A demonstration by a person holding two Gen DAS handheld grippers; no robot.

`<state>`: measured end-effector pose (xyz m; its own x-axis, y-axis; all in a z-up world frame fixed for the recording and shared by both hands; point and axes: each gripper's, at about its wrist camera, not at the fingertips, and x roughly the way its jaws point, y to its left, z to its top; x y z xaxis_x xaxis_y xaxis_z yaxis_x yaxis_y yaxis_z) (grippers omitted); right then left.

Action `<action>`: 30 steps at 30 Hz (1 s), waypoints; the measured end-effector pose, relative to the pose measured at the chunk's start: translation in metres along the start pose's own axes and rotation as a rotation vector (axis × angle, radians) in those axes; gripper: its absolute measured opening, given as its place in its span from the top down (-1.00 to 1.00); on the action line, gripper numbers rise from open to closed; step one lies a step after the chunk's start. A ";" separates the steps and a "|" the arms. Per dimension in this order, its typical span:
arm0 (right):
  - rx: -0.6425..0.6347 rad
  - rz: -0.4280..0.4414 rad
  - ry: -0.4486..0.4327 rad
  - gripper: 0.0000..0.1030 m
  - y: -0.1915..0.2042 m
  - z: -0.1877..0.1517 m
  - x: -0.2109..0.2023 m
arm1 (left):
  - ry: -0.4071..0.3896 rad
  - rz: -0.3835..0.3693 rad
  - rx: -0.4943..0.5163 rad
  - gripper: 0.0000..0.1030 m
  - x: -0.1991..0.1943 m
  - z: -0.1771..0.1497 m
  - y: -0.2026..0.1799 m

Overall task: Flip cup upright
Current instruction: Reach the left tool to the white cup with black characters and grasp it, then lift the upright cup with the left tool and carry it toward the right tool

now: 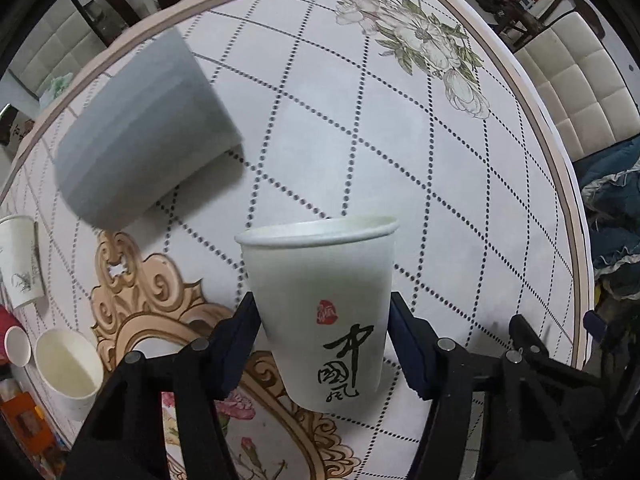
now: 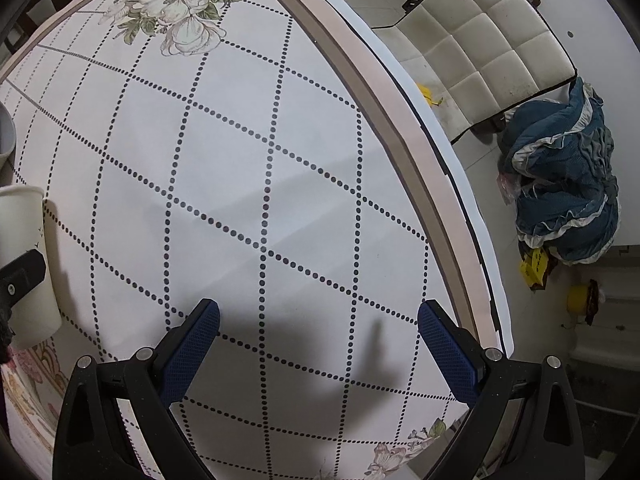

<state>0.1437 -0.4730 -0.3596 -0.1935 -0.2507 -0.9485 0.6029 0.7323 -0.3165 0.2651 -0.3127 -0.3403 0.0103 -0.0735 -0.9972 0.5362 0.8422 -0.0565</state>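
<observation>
A white paper cup [image 1: 320, 308] with black calligraphy and a red seal stands mouth-up between the blue pads of my left gripper [image 1: 324, 340], which is shut on its sides. Its base is at or just above the tablecloth; I cannot tell which. The same cup [image 2: 24, 264] shows at the left edge of the right wrist view with a black finger across it. My right gripper [image 2: 318, 344] is open and empty over the dotted tablecloth [image 2: 280, 184], well to the right of the cup.
A grey box-like container [image 1: 140, 128] sits at the back left. Other paper cups lie and stand at the far left [image 1: 68, 364] [image 1: 20, 260]. The table's edge [image 2: 404, 152] curves on the right, with a padded chair [image 2: 492, 44] and blue cloth [image 2: 568, 184] beyond.
</observation>
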 end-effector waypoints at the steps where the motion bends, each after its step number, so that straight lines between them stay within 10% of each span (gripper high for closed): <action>1: -0.002 0.002 -0.006 -0.95 0.002 -0.002 -0.002 | -0.007 0.009 -0.001 -0.17 -0.003 -0.003 0.002; 17: -0.146 0.147 -0.103 -0.95 0.051 -0.092 -0.081 | -0.075 0.126 -0.241 -0.17 -0.096 -0.139 0.077; 30: -0.375 0.176 -0.035 -0.95 0.127 -0.190 -0.078 | 0.041 0.087 -0.481 -0.17 -0.068 -0.256 0.144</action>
<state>0.0879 -0.2403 -0.3276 -0.0821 -0.1173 -0.9897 0.2995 0.9442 -0.1368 0.1255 -0.0497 -0.2933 -0.0008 0.0213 -0.9998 0.0839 0.9963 0.0212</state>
